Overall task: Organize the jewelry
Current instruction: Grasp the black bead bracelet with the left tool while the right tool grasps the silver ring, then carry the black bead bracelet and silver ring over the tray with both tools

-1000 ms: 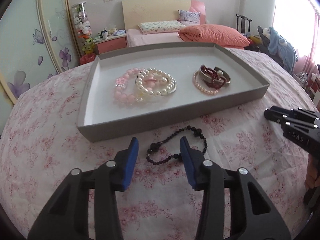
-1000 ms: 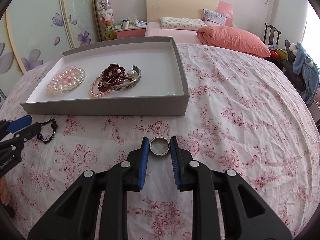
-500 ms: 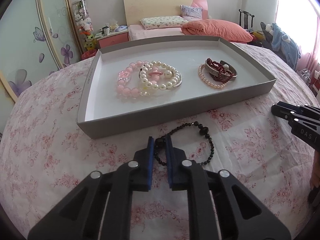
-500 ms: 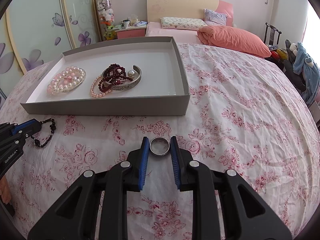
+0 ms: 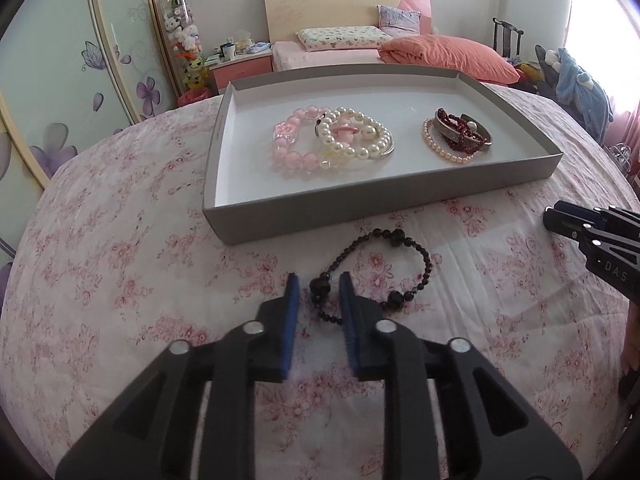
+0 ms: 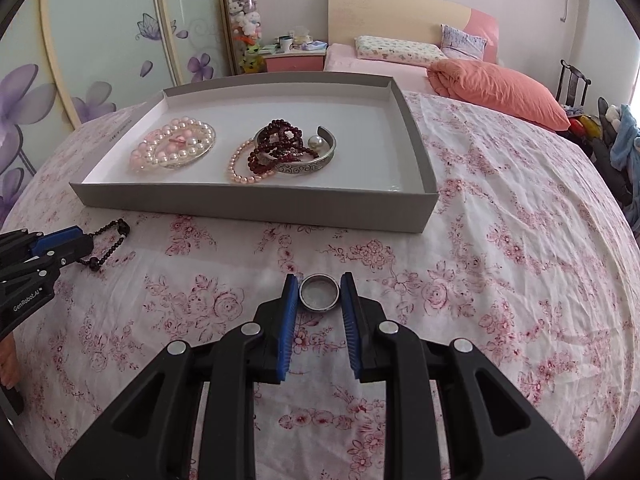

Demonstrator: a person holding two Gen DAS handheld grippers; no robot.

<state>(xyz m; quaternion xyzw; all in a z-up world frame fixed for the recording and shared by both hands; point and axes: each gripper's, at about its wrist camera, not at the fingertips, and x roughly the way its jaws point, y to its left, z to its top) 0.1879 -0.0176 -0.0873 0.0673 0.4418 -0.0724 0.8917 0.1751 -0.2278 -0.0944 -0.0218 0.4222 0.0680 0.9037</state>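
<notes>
A black bead bracelet [image 5: 404,264] lies on the floral cloth in front of the grey tray [image 5: 360,210]. My left gripper [image 5: 319,286] has its jaws partly apart around the bracelet's near beads, with gaps on both sides. My right gripper [image 6: 319,286] is shut on a silver ring [image 6: 319,292], held just above the cloth. The tray [image 6: 256,204] holds pink and white pearl bracelets [image 5: 332,142] on the left and a silver cuff with dark red beads and a peach strand [image 5: 458,136] on the right. The left gripper [image 6: 60,246] and bracelet [image 6: 108,240] show in the right wrist view.
The round table carries a pink floral cloth [image 6: 500,240]. Behind it stand a bed with an orange duvet [image 5: 448,56], a pink nightstand [image 5: 240,68] and sliding wardrobe doors [image 5: 80,60]. The right gripper [image 5: 592,228] shows at the left view's right edge.
My left gripper closed toward the bracelet's near beads, then opened partly; the bracelet shifted slightly on the cloth. My right gripper keeps the ring and has barely moved.
</notes>
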